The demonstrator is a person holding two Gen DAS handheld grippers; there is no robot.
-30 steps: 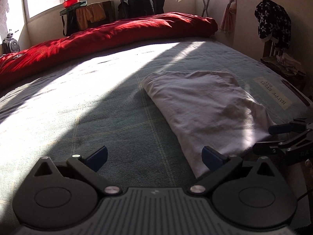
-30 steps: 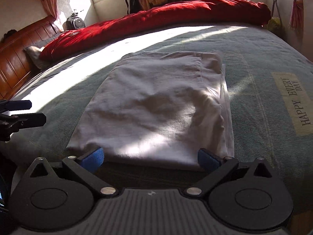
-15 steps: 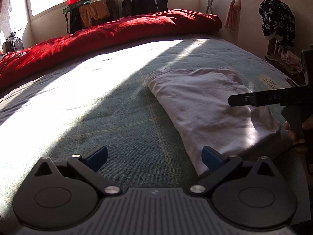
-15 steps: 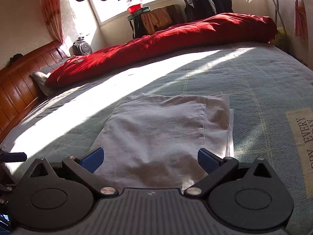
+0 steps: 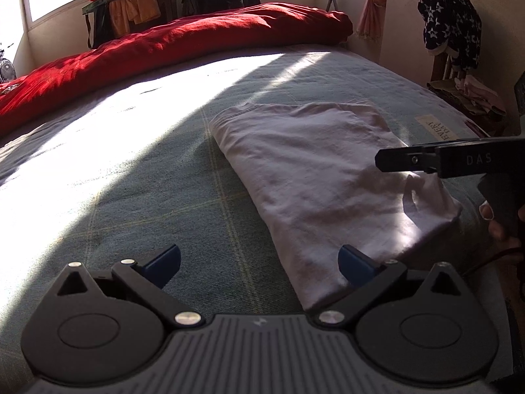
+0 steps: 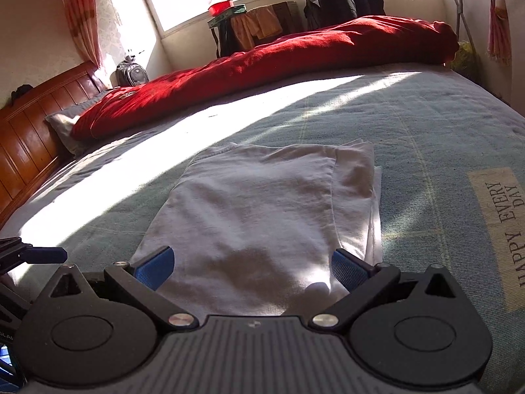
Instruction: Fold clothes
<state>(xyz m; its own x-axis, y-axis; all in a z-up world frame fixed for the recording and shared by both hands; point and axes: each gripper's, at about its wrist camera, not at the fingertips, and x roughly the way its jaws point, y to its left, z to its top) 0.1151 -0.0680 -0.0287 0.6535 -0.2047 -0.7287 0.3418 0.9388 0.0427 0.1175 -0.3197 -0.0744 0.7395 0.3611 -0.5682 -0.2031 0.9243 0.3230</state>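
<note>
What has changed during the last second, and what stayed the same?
The right gripper rose and drew back from the near edge of the folded white shirt, open and holding nothing. The left gripper stayed open beside the shirt's left edge. The shirt kept its place on the bed.

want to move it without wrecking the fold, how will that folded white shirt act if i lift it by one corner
The folded white shirt looks thin and limp, so it would likely sag and unfold. Its layered right edge suggests the layers could slide apart. Probably light; pushing may bunch it on the bedspread.
</note>
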